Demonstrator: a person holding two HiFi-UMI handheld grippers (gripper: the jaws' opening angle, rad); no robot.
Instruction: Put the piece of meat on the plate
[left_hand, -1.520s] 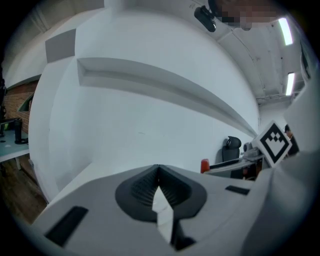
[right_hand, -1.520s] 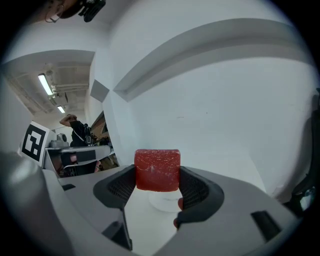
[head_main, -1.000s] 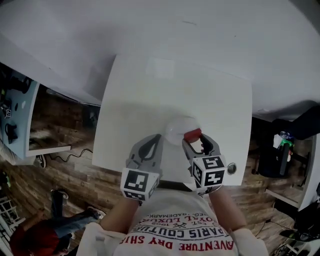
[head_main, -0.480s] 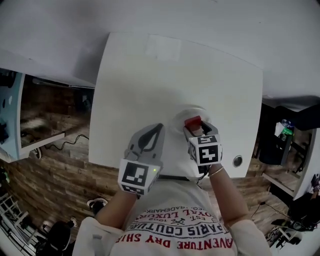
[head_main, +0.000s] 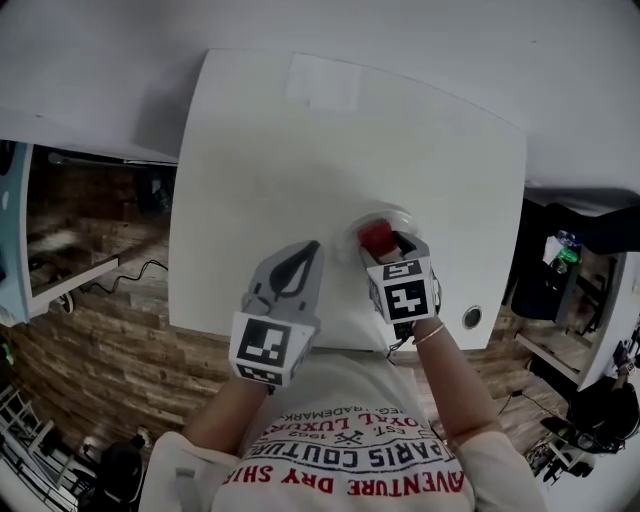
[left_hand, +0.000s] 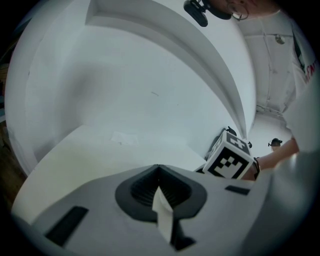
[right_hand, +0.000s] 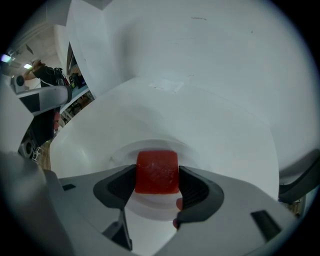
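Between the right gripper's (right_hand: 157, 183) dark pads (right_hand: 116, 186) – a red cube of meat (right_hand: 157, 169), pinched on its two side faces, jaws part-way apart to its width. Top face level. The meat is directly over the white plate (right_hand: 150, 206), whose rim arcs past it at 12 o'clock. Contact between its underside and the plate: cannot tell.

Head view: the plate (head_main: 392, 216) lies toward the 5 o'clock part of the white table (head_main: 300, 140), near the edge closest to the person. The right gripper comes in from 6 o'clock, its marker cube (head_main: 403, 293) just behind the meat (head_main: 376, 238).

Left gripper (left_hand: 159, 186) – jaws pressed together, tips meeting in a point. It sits at 9 o'clock of the right gripper, well apart from the plate, above bare table near the same edge.

A round grommet (head_main: 472, 318) is set in the table at 4 o'clock of the right marker cube. Wood-plank floor (head_main: 90, 330) shows beyond the table at 8 o'clock.
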